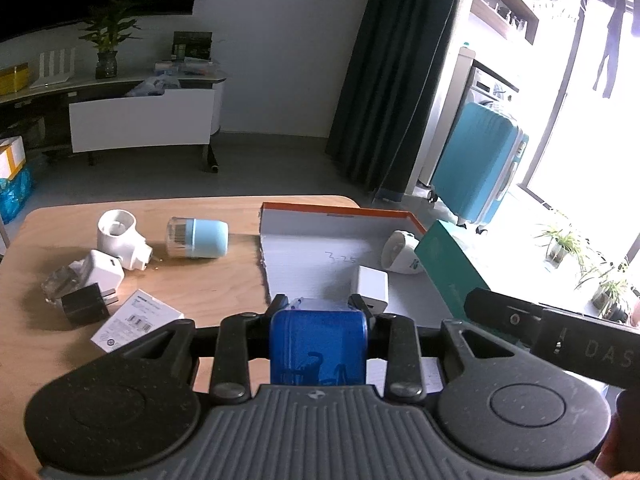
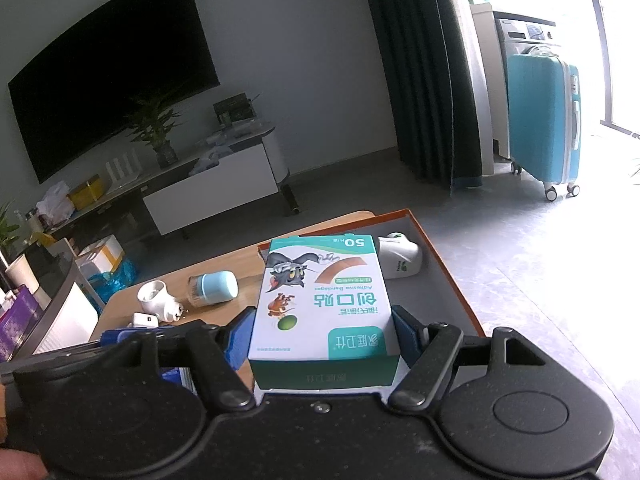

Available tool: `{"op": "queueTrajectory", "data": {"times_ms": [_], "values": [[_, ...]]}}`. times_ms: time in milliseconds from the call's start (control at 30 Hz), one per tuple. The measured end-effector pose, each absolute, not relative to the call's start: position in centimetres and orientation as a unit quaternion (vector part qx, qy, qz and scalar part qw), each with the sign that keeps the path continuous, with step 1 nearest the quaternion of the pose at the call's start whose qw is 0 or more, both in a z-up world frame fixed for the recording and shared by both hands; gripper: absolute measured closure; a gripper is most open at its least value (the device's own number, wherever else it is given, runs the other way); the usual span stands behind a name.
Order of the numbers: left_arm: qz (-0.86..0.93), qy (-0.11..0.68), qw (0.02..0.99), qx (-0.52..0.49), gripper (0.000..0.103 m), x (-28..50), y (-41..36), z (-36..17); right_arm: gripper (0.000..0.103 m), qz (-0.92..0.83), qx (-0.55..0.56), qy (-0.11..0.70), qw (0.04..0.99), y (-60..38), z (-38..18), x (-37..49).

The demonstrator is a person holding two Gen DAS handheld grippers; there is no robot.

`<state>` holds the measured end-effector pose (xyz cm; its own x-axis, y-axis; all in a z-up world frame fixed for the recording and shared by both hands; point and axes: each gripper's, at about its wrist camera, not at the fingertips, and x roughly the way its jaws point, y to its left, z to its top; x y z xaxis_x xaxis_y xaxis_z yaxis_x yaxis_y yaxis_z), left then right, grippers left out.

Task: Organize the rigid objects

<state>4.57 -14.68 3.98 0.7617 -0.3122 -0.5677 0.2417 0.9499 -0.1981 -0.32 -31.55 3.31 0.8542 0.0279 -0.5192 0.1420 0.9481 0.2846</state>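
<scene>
A rounded wooden tabletop [image 1: 208, 288] spreads ahead of both tools, grey floor, a TV stand [image 1: 140, 116] and a dark curtain [image 1: 384, 80] beyond; the left tool [image 1: 318, 308] is clamped on a blue box [image 1: 318, 344] above the near edge of an orange-rimmed tray [image 1: 340, 210]; the right tool [image 2: 322, 332] grips a bandage box [image 2: 324, 300] over the same tray; left of the left tool lie white adapters [image 1: 120, 240] and a toothpick jar [image 1: 198, 238]; the tray's middle is bare.

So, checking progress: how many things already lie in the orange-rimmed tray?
2: a white charger near the tray's front, a white rounded gadget at its far right. The held blue box may hide others.
</scene>
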Motion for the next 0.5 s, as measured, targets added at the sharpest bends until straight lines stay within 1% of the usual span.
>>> {"op": "queueTrajectory", "data": {"times_ms": [500], "values": [[-0.166,0.315,0.933,-0.047,0.07,5.1,-16.8,3.8,0.019,-0.045,0.167,0.267,0.948,-32.6,2.8,0.2]]}}
